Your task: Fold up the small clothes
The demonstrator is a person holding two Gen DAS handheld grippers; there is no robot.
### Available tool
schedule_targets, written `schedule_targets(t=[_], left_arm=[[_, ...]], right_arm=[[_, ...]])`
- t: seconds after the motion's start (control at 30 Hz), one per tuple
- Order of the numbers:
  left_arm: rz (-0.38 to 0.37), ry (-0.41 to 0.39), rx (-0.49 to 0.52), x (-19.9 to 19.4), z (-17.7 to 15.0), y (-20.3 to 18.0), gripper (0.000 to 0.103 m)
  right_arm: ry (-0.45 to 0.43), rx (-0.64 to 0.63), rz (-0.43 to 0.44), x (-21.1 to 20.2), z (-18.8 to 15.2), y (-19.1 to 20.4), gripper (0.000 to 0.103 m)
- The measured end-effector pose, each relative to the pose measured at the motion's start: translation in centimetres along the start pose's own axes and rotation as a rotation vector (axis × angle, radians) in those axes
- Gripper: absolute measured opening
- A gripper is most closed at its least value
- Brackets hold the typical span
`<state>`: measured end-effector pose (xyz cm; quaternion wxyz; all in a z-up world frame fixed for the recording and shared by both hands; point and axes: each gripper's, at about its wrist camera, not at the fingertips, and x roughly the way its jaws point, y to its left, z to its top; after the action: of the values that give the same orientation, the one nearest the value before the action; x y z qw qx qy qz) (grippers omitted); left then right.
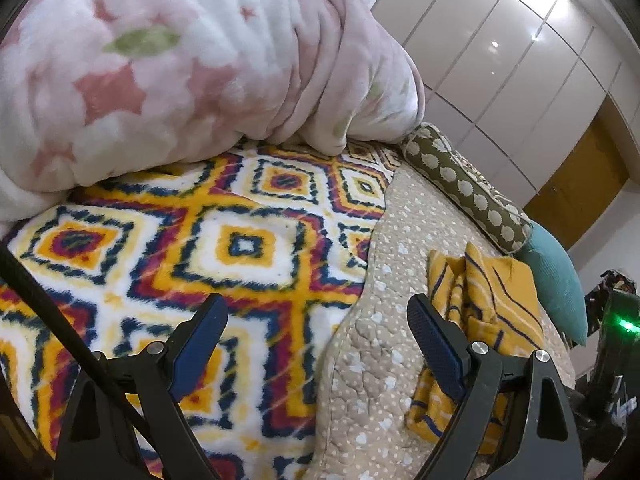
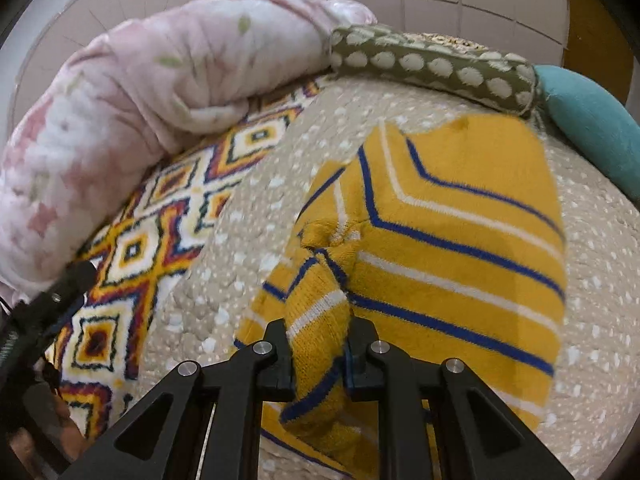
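A small yellow sweater (image 2: 460,240) with blue and white stripes lies on the beige dotted quilt (image 2: 248,240). My right gripper (image 2: 320,336) is shut on a bunched fold of it, the knit squeezed between the black fingers. In the left wrist view the same yellow sweater (image 1: 492,292) lies crumpled at the right, partly behind my right-hand finger. My left gripper (image 1: 316,320) hangs open over the seam between the patterned blanket (image 1: 200,248) and the quilt (image 1: 376,360), with nothing between its fingers.
A rolled pink floral blanket (image 1: 180,64) lies along the far side. An olive dotted bolster (image 2: 432,68) and a teal pillow (image 2: 592,120) line the bed's far edge. White wardrobe doors (image 1: 500,52) stand behind. The other gripper's dark body (image 2: 52,300) shows at the left.
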<state>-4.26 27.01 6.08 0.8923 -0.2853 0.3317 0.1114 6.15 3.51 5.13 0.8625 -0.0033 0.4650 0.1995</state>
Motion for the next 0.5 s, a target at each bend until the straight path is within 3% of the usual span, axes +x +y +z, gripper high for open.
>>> schedule_targets(t=[0.2, 0.5], left_arm=[[-0.021, 0.014, -0.024, 0.6, 0.0, 0.3, 0.09], [-0.067, 0.046, -0.044, 1.8, -0.1, 0.1, 0.09]], right_arm=[[-0.001, -0.057, -0.023, 0.5, -0.7, 1.5, 0.018], [-0.035, -0.264, -0.106, 0.9, -3.6, 4.8, 0.021]])
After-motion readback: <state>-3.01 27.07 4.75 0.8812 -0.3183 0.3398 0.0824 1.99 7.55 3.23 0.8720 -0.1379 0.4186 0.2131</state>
